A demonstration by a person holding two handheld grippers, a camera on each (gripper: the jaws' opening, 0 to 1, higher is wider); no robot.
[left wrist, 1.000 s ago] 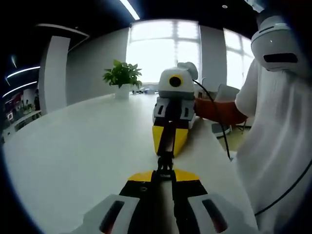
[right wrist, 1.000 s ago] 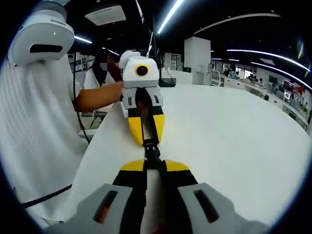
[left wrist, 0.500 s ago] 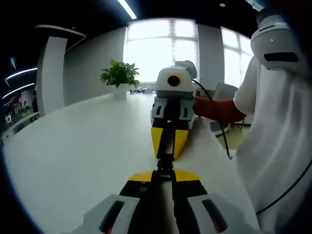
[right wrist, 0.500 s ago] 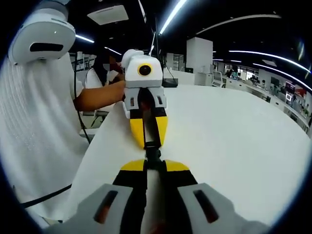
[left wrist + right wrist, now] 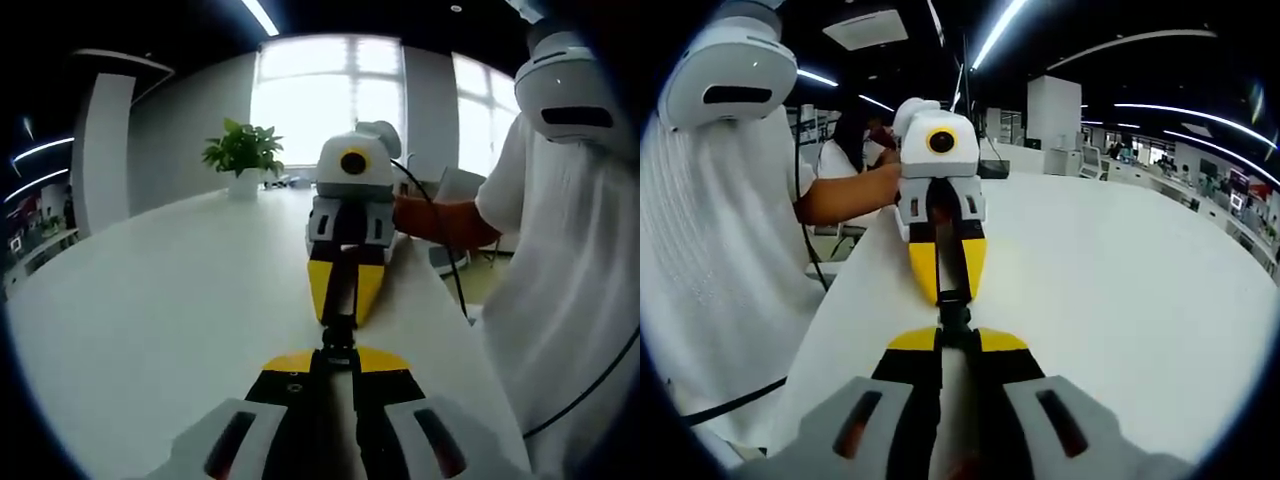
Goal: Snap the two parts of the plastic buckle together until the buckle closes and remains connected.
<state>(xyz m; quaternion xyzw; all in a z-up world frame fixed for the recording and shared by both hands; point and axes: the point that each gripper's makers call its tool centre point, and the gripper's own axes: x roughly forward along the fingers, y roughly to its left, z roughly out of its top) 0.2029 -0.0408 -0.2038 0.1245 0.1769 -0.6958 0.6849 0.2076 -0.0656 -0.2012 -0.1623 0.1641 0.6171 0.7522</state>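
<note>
Bare table (image 5: 150, 330) leftward (plant (image 5: 243, 155) far)

smooth matt white table (image 5: 150, 300), black plastic buckle (image 5: 338, 335)

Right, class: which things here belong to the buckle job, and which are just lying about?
Job: black plastic buckle, pinched between the left tool and right tool, both shut on it.

Just about: potted plant, white table, cable.

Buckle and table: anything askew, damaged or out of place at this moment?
Nothing stands out. The black buckle hangs in line between the left gripper and right gripper, both shut on it, over the bare white table; a potted plant stands upright.
</note>
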